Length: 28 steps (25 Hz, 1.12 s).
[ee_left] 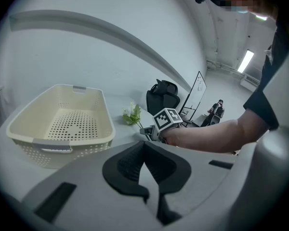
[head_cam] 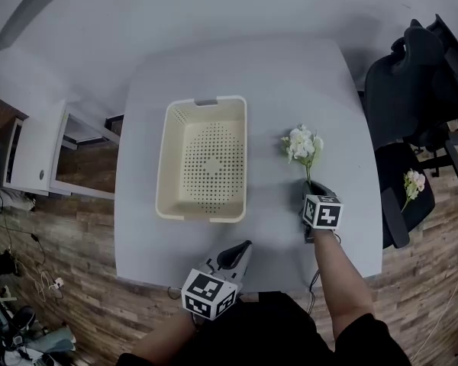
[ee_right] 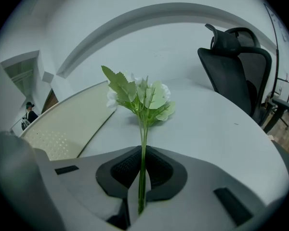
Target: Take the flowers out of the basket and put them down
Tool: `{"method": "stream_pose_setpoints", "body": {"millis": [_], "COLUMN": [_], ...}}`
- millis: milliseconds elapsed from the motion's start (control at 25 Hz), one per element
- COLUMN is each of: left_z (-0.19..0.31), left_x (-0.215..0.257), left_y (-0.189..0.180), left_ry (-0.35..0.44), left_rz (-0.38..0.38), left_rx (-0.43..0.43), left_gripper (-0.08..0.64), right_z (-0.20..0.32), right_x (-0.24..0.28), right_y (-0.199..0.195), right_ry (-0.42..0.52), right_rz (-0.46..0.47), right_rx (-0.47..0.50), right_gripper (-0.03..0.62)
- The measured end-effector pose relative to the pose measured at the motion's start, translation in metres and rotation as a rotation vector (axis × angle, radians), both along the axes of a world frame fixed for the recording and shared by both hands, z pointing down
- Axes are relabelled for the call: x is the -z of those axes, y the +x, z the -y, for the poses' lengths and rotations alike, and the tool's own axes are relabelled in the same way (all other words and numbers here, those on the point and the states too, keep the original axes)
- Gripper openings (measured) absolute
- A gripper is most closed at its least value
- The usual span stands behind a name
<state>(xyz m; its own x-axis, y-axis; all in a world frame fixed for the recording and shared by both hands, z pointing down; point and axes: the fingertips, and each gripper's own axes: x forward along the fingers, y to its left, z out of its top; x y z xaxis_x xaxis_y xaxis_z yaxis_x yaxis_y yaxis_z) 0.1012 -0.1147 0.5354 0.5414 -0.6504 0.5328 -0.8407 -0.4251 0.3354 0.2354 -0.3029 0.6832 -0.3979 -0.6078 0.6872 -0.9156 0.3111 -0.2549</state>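
1. My right gripper point(head_cam: 311, 191) has its jaws almost fully together, clamped on the thin green stems of a spray of white artificial flowers with green leaves point(head_cam: 302, 145). In the right gripper view the stems run straight up between the two dark pads point(ee_right: 123, 170), pinched near their lower end.
2. The blossoms point away from me, beyond the gripper's tips, over the pale grey table point(head_cam: 275, 75). I cannot tell whether the flower heads touch the tabletop.
3. The spray sits outside and to the right of the cream perforated plastic basket point(head_cam: 206, 102), near it but apart.
4. My left gripper point(head_cam: 237, 256) is at the near edge of the table, just nearer than the basket's near right corner. In the left gripper view its jaws meet at the tips with nothing between them.
5. From the left gripper view, the basket point(ee_left: 62, 139) lies to the left, with the flowers point(ee_left: 132, 114) and the right gripper's marker cube point(ee_left: 167, 119) beyond it to the right.
6. A second white flower sprig point(head_cam: 414, 183) lies on the seat of a black office chair point(head_cam: 412, 90), off the table's right side.
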Motion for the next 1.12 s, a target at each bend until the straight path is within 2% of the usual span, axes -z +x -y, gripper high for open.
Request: {"method": "stream_pose_setpoints", "body": {"millis": [280, 480, 760, 1000, 1040, 1120], "left_z": [0.0, -0.003, -0.012, -0.021, -0.022, -0.026], "left_x": [0.001, 0.005, 0.011, 0.023, 0.024, 0.028], "left_y": [-0.001, 0.001, 0.005, 0.008, 0.009, 0.009], "left_ry": [0.001, 0.01, 0.026, 0.057, 0.063, 0.078], "left_rz": [0.007, 0.014, 0.025, 0.036, 0.036, 0.035], "left_rx": [0.008, 0.012, 0.016, 0.028, 0.033, 0.047], "left_gripper": [0.006, 0.006, 0.006, 0.006, 0.006, 0.006], "right_z": [-0.001, -0.004, -0.01, -0.022, -0.024, -0.03], "right_x": [-0.002, -0.002, 0.006, 0.037, 0.046, 0.067], "right_y": [-0.007, -0.01, -0.015, -0.012, -0.013, -0.015], "right_ry": [-0.024, -0.042, -0.029, 0.066, 0.09, 0.14], "right_rz": [0.03, 0.068, 0.091, 0.074, 0.08, 0.111], "right_rx": [0.021, 0.017, 0.048, 0.085, 0.094, 0.109], "right_gripper": [0.036, 0.092, 0.135, 0.132, 0.12, 0.041]}}
